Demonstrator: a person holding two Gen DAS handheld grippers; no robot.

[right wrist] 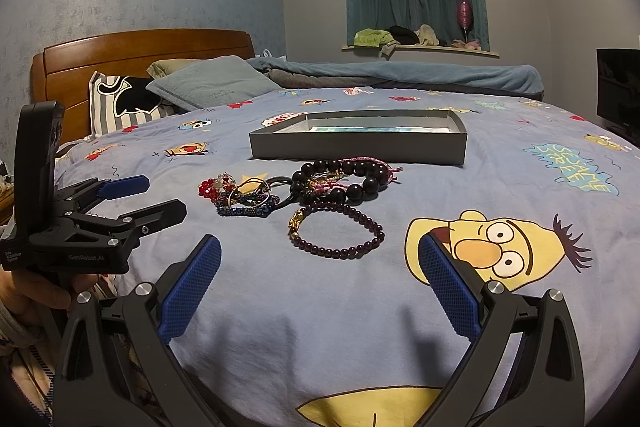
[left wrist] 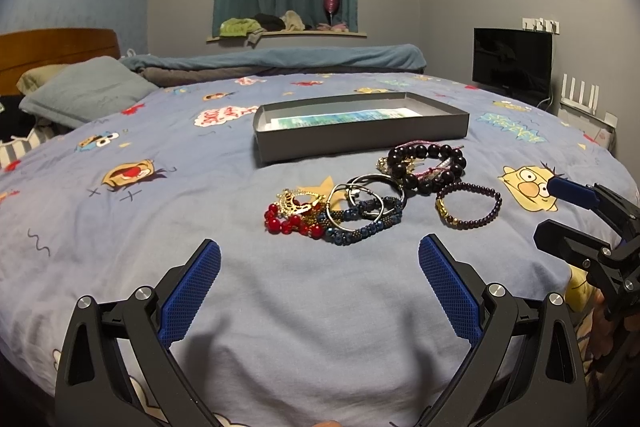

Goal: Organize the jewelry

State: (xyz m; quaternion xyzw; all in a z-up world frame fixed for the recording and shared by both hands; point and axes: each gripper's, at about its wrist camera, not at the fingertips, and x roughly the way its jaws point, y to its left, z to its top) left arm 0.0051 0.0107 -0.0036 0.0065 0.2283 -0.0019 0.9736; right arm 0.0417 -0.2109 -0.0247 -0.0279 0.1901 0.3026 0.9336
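Grippers: two, left (left wrist: 319, 259) and right (right wrist: 319, 259), both with jaws spread wide.
Box (left wrist: 360, 139): one, grey, beyond the jaws.
Purple bead bracelet (right wrist: 340, 233): one, lying apart, nearest the right jaws.
Big black bead bracelet (left wrist: 432, 165): one.
Red bead bracelet (left wrist: 290, 221): one.
Blue bead bracelet (left wrist: 360, 227): one, possibly more; tangled.
Silver rings (left wrist: 360, 197): several, overlapping; exact number unclear.
Pillows (right wrist: 212, 81): at least two.

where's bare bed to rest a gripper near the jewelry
Bare sheet lies between the left gripper and the bracelet pile, and left of the box. It is crowded from the pile up to the box front.
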